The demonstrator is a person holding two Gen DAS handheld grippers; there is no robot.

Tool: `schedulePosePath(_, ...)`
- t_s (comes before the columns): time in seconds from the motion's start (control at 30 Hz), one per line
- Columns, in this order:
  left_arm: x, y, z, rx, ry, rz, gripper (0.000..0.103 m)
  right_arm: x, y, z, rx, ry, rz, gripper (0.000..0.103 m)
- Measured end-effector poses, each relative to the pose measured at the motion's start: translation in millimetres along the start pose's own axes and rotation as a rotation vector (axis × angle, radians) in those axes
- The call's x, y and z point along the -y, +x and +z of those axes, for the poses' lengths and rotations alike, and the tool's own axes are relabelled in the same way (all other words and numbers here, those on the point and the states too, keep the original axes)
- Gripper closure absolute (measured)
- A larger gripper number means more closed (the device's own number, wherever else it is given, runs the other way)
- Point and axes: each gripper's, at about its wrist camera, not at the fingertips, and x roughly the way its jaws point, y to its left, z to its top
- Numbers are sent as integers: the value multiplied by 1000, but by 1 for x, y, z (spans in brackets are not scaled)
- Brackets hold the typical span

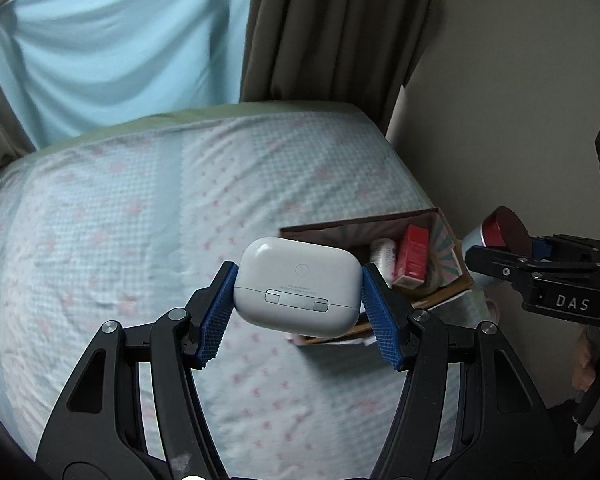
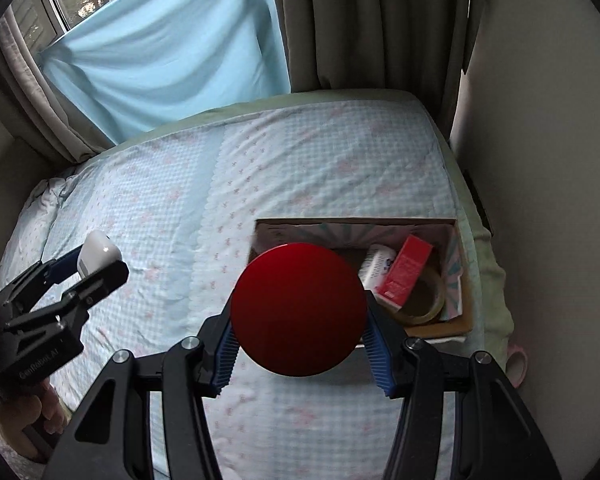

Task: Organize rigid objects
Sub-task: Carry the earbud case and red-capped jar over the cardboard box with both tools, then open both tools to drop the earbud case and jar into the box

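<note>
While both loads hung above the bed point(image 2: 300, 152), we judged the step to be dropping them into the cardboard box point(image 2: 466, 312), our landmark. Left gripper point(image 1: 298, 286) was clamped on the white earbud case point(image 1: 298, 286), pads on its two short ends, case up off the sheet, just short of the box's near-left corner. Right gripper point(image 2: 300, 312) was closed on the red-lidded tin point(image 2: 300, 308), gripped across its width, hovering over the box's left half. Inside the box, toward its right: red carton point(image 2: 404, 276), white tube point(image 2: 376, 264), tape roll point(image 2: 424, 300). Left half looked free, though the tin hid it. Our advice: lower the tin there first, release low. Then bring the case in beside it, level. Risk: smooth case slipping from end-on grip. Pink tape roll point(image 2: 516, 362) lay off the bed, right of the box.
</note>
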Motion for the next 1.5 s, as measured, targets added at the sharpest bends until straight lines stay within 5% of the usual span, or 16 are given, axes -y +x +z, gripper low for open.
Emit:
schedulePosePath(0.37, 44, 86, 13, -128, -27, 53, 44, 64, 64, 27, -91, -46, 57, 52)
schedulePosePath(0.77, 46, 206, 8, -319, -12, 104, 44, 90, 162, 53, -232, -62, 134, 52)
schedulePosePath(0.97, 50, 244, -5, -404, 47, 104, 44, 84, 223, 49, -344, -72, 176, 52)
schedulePosePath(1.23, 48, 264, -16, -460, 81, 142, 43, 89, 254, 43, -391, -16, 208, 51)
schedulePosePath(1.3, 46, 259, -13, -446, 55, 104, 3, 92, 252, 45, -380, 10, 196, 33)
schedulePosePath(1.33, 45, 254, -11, -428, 33, 43, 0, 94, 248, 46, -364, 24, 193, 22)
schedulePosePath(1.4, 47, 246, -9, -403, 54, 75, 0, 100, 238, 51, -312, 49, 205, 0)
schedulePosePath(1.5, 46, 237, -10, -398, 50, 71, 0, 107, 226, 54, -291, 75, 163, 0)
